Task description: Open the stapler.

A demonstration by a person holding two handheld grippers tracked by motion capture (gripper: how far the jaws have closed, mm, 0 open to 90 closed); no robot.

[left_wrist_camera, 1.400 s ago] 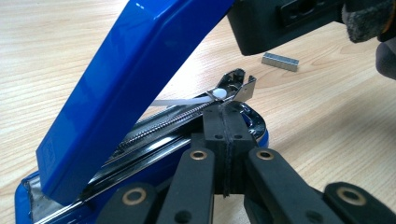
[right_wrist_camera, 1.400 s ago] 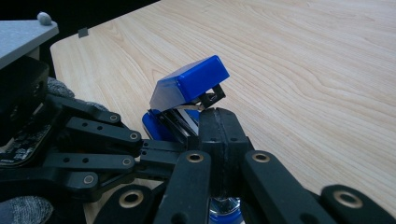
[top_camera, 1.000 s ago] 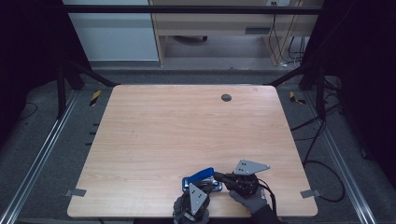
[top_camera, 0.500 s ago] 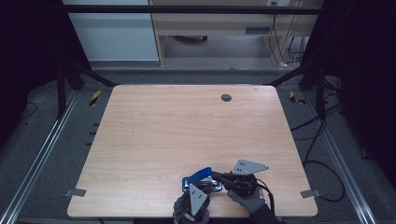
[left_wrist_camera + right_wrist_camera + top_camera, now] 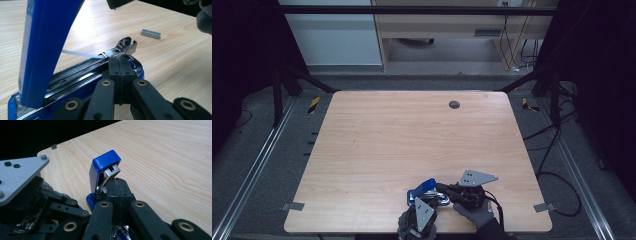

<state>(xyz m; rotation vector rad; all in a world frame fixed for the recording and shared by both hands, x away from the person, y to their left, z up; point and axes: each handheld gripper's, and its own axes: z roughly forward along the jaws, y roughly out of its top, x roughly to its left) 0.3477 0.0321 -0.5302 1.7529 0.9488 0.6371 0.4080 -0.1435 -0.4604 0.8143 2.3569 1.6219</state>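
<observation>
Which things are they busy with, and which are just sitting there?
Busy with: the blue stapler, opened up; the staple strip beside it; left tool; right tool.
Just there: the table; the dark round cap at its far edge.

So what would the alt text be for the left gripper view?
A blue stapler lies opened on a wooden table, lid raised and its metal staple channel bared, with the shut left gripper at the channel's front end. A small strip of staples lies on the table beyond.
</observation>
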